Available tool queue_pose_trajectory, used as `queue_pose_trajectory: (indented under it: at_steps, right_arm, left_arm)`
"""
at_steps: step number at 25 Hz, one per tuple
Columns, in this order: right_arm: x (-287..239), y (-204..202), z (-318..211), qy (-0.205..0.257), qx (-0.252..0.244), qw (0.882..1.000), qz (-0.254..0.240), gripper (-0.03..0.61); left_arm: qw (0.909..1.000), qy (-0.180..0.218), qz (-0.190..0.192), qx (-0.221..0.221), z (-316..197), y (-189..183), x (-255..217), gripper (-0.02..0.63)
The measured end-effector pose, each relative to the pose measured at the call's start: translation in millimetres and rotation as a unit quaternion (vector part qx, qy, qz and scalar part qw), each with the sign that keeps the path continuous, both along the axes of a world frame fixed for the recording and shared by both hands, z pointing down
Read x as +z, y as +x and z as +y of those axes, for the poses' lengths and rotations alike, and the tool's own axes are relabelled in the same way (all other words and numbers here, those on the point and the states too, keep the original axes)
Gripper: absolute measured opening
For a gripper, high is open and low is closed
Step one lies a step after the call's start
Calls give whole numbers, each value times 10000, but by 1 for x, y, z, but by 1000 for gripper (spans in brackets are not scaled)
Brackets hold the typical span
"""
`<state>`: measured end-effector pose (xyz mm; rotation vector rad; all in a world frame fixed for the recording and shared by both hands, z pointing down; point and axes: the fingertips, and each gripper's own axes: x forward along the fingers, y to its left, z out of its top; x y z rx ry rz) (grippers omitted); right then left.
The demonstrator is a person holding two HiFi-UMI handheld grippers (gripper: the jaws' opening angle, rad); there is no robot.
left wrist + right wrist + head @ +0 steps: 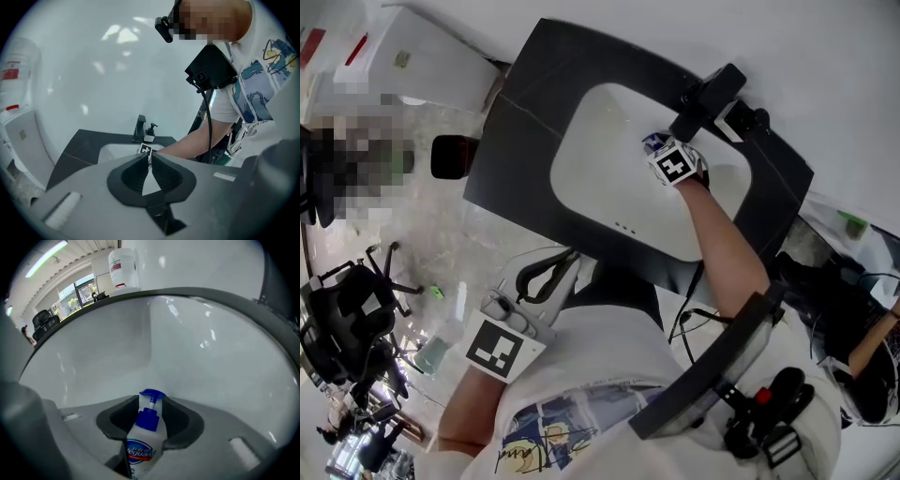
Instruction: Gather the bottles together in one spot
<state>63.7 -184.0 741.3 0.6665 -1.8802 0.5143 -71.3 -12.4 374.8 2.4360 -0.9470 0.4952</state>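
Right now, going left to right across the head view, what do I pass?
Chair → left gripper → right gripper, shut on a bottle.

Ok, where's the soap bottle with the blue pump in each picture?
Head view: soap bottle at the right tongs, over the sink.
Left gripper view: not visible.
Right gripper view: bottom centre, clamped in the tongs.
Shared landmark: white sink.
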Motion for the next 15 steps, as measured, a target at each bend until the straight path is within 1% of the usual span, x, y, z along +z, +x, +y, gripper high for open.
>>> queue_pose_trajectory:
  at_steps: [2, 3, 6, 9, 11, 15]
  right_arm:
    - [1, 3, 1, -68, 138, 9998, 143, 149]
    - [0, 4, 2, -73, 186, 9996, 199, 133]
    - [1, 2, 2, -40, 205, 9993, 300, 130]
    - [6, -6, -3, -11, 48, 9994, 357, 130]
    - [7, -16, -8, 95, -120, 9993, 339, 130]
    - [7, -17, -8, 230, -222, 9987, 400, 129]
  left_arm:
    - [10000, -27, -3, -20, -1, 0, 1, 26]
    - [10000, -30, -1, -34, -1, 0, 1, 26]
    - [10000, -39, 4, -51, -2, -2, 2, 26]
    - [10000, -38, 3, -6, -4, 0, 3, 26]
    - [10000, -30, 7, 6, -4, 1, 4, 26]
    - [9999, -99, 6, -37, -3, -1, 6, 26]
